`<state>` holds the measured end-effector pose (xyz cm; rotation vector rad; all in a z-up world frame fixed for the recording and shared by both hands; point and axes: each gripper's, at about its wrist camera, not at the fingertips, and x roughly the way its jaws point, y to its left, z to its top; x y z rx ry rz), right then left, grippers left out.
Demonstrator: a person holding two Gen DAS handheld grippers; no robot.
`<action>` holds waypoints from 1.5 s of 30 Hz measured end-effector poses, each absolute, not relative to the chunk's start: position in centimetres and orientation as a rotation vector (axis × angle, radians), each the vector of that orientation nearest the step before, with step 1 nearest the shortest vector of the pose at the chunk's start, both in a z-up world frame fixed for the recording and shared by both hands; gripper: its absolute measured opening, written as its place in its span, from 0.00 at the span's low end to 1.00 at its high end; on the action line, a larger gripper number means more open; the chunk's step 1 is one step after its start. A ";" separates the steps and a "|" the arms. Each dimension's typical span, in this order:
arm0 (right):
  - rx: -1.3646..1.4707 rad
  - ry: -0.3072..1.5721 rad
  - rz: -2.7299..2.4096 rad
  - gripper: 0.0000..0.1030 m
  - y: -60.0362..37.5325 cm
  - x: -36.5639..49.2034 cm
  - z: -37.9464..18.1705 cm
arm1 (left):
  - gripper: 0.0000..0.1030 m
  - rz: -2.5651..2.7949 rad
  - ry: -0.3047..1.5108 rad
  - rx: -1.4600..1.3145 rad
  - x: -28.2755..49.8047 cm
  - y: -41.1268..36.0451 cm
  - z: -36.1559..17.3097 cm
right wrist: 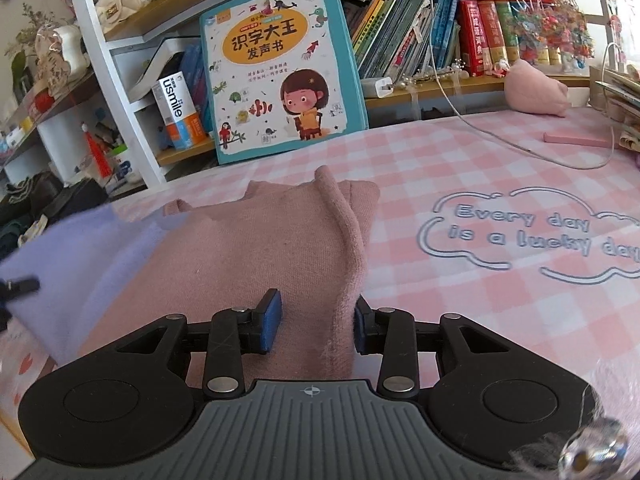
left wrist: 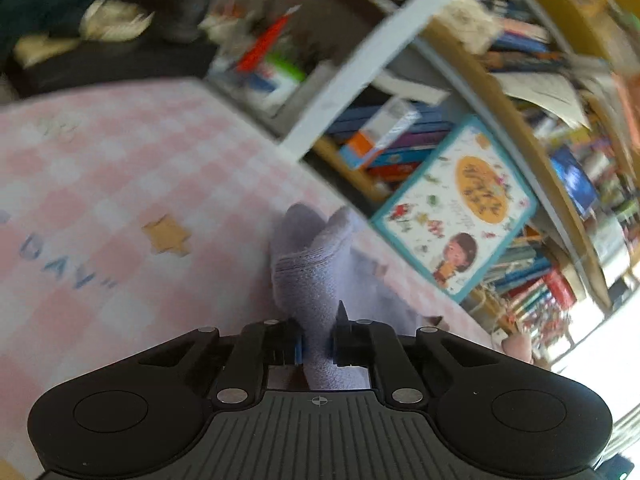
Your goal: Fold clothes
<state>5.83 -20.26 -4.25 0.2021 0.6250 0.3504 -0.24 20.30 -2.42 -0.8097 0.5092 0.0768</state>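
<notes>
A fuzzy lavender cloth [left wrist: 312, 268] rises in a bunch from my left gripper [left wrist: 316, 346], which is shut on it above the pink checked tablecloth [left wrist: 120, 168]. In the right wrist view the same lavender cloth [right wrist: 80, 248] is blurred and drapes over the left part of a folded dusty-pink garment [right wrist: 260, 248]. A black finger [right wrist: 20, 285] of the left gripper shows at that view's left edge. My right gripper [right wrist: 318, 324] is shut on the pink garment's thick near edge, which fills the gap between its blue pads [right wrist: 272, 320]. Several layers show at the garment's far end.
A teal picture book [right wrist: 280, 64] leans against crowded bookshelves [right wrist: 420, 40] at the table's far edge, beside a white and orange box [right wrist: 178, 112]. A white cable [right wrist: 520, 144], a pink plush [right wrist: 536, 88] and a flat pink bar [right wrist: 576, 138] lie at the far right.
</notes>
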 end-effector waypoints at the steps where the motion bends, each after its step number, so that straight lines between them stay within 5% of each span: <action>1: 0.196 0.622 0.343 0.33 -19.9 5.9 -4.2 | 0.12 0.078 0.524 -0.843 -0.2 20.9 -3.0; 7: 0.187 0.625 0.347 0.33 -19.8 6.3 -4.2 | 0.27 0.077 0.546 -0.945 0.8 21.5 -5.0; 22: 0.092 0.609 0.409 0.40 -21.3 3.2 -3.6 | 0.27 0.079 0.515 -0.934 0.9 21.2 -5.1; 33: 0.157 0.633 0.422 0.27 -22.0 2.7 -4.4 | 0.11 0.044 0.519 -0.790 1.0 20.3 -3.8; 45: 0.189 0.636 0.430 0.27 -22.4 2.8 -4.5 | 0.10 -0.159 0.311 -0.221 1.1 8.7 6.3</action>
